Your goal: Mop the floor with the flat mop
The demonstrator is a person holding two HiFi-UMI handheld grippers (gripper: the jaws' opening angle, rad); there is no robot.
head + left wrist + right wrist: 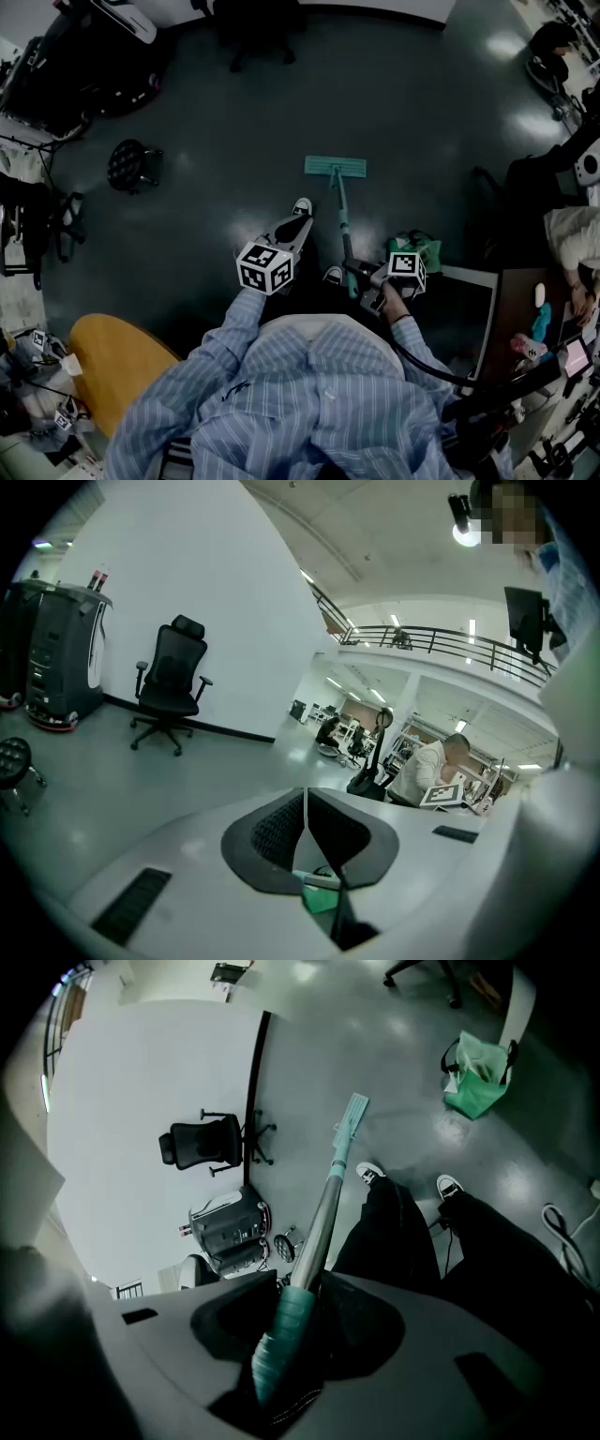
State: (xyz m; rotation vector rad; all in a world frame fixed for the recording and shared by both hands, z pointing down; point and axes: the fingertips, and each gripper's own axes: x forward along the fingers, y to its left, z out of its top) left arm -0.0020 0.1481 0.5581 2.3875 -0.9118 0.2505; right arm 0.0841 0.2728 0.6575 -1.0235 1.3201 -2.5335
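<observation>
The flat mop's teal head (335, 167) lies flat on the dark floor ahead of my feet. Its pole (344, 225) slants back toward my right gripper (363, 281). In the right gripper view that gripper (289, 1321) is shut on the mop's teal ribbed handle (279, 1335), and the pole (323, 1208) runs away to the head (351, 1115). My left gripper (298, 226) is held left of the pole, apart from it. In the left gripper view the left gripper (306, 829) points out level across the room, its pads pressed together with nothing between them.
My two sneakers (302, 206) stand just left of the pole. A green bag (419, 249) sits on the floor to the right, by a desk (469, 319). A black stool (131, 166) is far left, a round wooden table (112, 361) near left. A seated person (572, 239) is at right.
</observation>
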